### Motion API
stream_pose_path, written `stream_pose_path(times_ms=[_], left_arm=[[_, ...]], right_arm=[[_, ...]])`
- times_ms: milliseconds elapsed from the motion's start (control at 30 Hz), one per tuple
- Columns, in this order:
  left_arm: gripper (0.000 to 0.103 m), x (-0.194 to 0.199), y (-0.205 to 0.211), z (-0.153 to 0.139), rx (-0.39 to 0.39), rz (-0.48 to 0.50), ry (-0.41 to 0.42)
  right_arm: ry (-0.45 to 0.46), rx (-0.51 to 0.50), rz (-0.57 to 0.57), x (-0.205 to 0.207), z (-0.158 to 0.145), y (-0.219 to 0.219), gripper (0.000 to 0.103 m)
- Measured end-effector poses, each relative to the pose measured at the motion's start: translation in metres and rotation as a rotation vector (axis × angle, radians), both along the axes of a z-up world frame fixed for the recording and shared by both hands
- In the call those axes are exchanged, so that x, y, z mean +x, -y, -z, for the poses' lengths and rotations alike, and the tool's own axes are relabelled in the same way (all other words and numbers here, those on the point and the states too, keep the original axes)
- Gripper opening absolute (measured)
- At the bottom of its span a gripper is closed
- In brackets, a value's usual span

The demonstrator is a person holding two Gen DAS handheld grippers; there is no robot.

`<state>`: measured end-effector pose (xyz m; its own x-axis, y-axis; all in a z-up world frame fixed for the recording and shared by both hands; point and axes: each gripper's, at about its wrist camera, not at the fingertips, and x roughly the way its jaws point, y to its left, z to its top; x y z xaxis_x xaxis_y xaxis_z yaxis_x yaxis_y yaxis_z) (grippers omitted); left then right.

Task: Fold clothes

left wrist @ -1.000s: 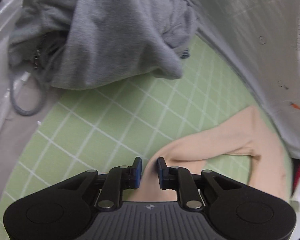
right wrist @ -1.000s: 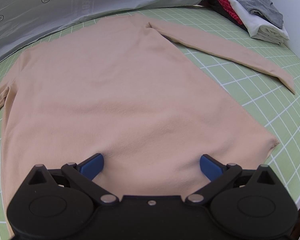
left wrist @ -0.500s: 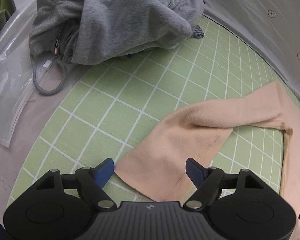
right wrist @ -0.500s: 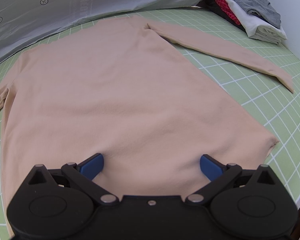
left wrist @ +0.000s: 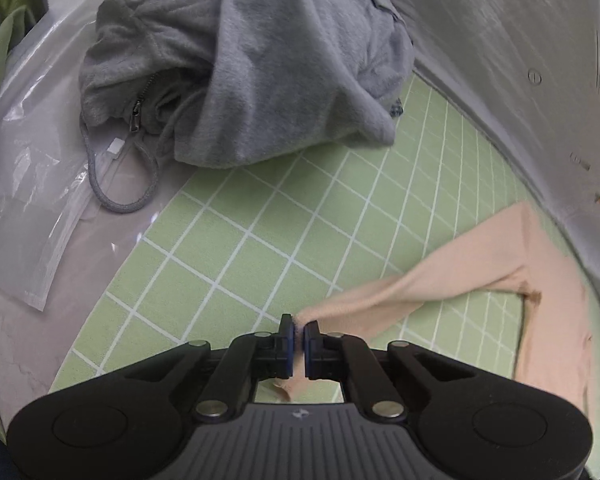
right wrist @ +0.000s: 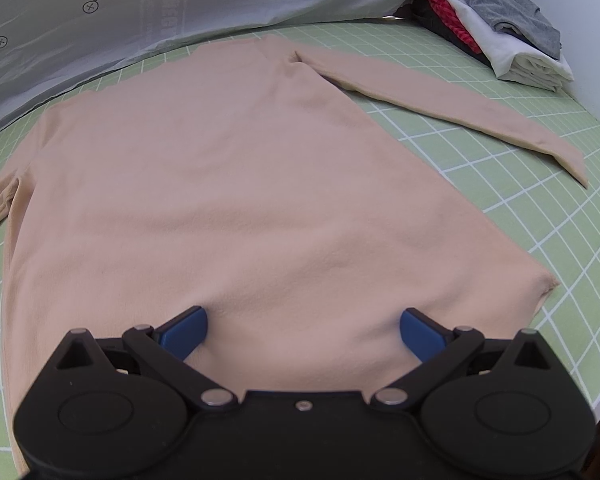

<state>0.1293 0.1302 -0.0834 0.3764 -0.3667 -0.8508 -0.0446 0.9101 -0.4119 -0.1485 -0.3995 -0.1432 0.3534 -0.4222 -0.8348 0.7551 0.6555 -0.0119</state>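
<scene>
A peach long-sleeved top (right wrist: 236, 184) lies flat on the green grid mat (right wrist: 540, 216), body spread out and one sleeve (right wrist: 440, 108) stretched to the right. In the left wrist view its other sleeve (left wrist: 432, 284) runs across the mat to my left gripper (left wrist: 299, 330), which is shut on the cuff end; the cloth is pinched between the blue pads. My right gripper (right wrist: 302, 332) stands wide open over the lower hem of the top, its fingers (right wrist: 184, 334) resting on the fabric with nothing gripped.
A crumpled grey zip hoodie (left wrist: 252, 68) lies at the far end of the mat, its cord on clear plastic bags (left wrist: 32, 184). A pale sheet with carrot prints (right wrist: 180, 4) borders the mat. A stack of folded clothes (right wrist: 500, 36) sits far right.
My left gripper opened wide over the sleeve's cuff, then shut on it and drew back slightly. The right gripper and the top's body kept still.
</scene>
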Motion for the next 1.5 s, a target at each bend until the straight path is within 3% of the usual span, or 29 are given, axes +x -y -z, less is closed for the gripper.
stream_pose_path(times_ms=[33, 100, 200, 300, 433, 533, 600, 667, 733, 933, 1200, 1500], left_arm=[[0.006, 0.002, -0.011, 0.0, -0.046, -0.059, -0.002], [0.011, 0.006, -0.022, 0.005, -0.057, -0.154, -0.006], [0.022, 0.005, -0.015, 0.011, 0.074, -0.188, 0.012], [0.051, -0.001, -0.001, 0.019, 0.179, -0.147, 0.01], [0.066, -0.011, 0.004, 0.032, 0.113, -0.165, -0.019], [0.068, -0.01, 0.011, 0.038, 0.113, -0.175, 0.0], [0.067, -0.008, 0.019, 0.038, 0.146, -0.157, 0.007], [0.05, -0.007, 0.028, 0.037, 0.196, -0.124, 0.008], [0.007, -0.009, 0.037, 0.036, 0.248, -0.082, 0.01], [0.006, -0.021, 0.032, 0.036, 0.21, -0.062, 0.0], [0.006, -0.056, 0.015, 0.027, 0.055, -0.08, -0.058], [0.007, -0.109, 0.032, 0.044, 0.028, -0.076, -0.127]], right_arm=[[0.001, 0.0, 0.0, 0.0, 0.0, 0.0, 0.103], [0.002, -0.001, -0.001, 0.0, 0.0, 0.0, 0.103], [0.002, -0.002, -0.004, 0.0, 0.0, 0.001, 0.103], [0.002, -0.002, -0.004, -0.001, 0.0, 0.001, 0.103], [0.002, -0.003, -0.003, -0.001, 0.0, 0.001, 0.103], [0.003, -0.004, -0.002, 0.0, 0.0, 0.0, 0.103], [0.002, -0.003, -0.003, 0.0, 0.0, 0.001, 0.103], [0.002, -0.003, -0.004, 0.0, 0.0, 0.001, 0.103], [0.003, -0.004, -0.006, -0.001, 0.0, 0.001, 0.103], [0.016, -0.02, -0.008, -0.002, 0.001, -0.002, 0.103], [0.032, -0.037, -0.033, -0.005, 0.002, -0.004, 0.103], [0.028, -0.011, -0.132, -0.014, -0.002, 0.0, 0.103]])
